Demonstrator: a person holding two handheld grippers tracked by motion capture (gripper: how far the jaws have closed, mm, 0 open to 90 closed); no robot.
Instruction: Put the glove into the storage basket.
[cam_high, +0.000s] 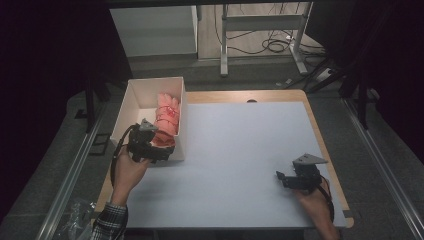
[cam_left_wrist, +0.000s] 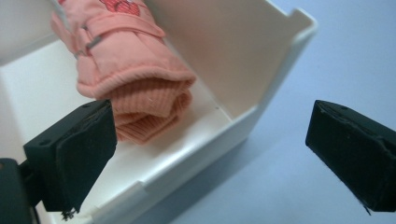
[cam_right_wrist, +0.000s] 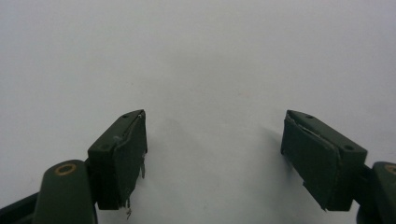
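A pink padded glove (cam_high: 167, 119) with a ribbed cuff lies inside a white open box (cam_high: 131, 105) at the table's left edge. In the left gripper view the glove (cam_left_wrist: 133, 70) rests on the box floor, cuff toward me. My left gripper (cam_high: 159, 150) hovers at the box's near right corner, open, one jaw over the box interior and the other outside over the table; its jaws hold nothing (cam_left_wrist: 210, 154). My right gripper (cam_high: 281, 179) rests low over the table at the right front, open and empty (cam_right_wrist: 214, 154).
The box wall (cam_left_wrist: 275, 79) stands between the left gripper's jaws. The pale table surface (cam_high: 240, 150) stretches wide between the two hands. Desk legs and cables (cam_high: 270, 42) stand on the floor beyond the table's far edge.
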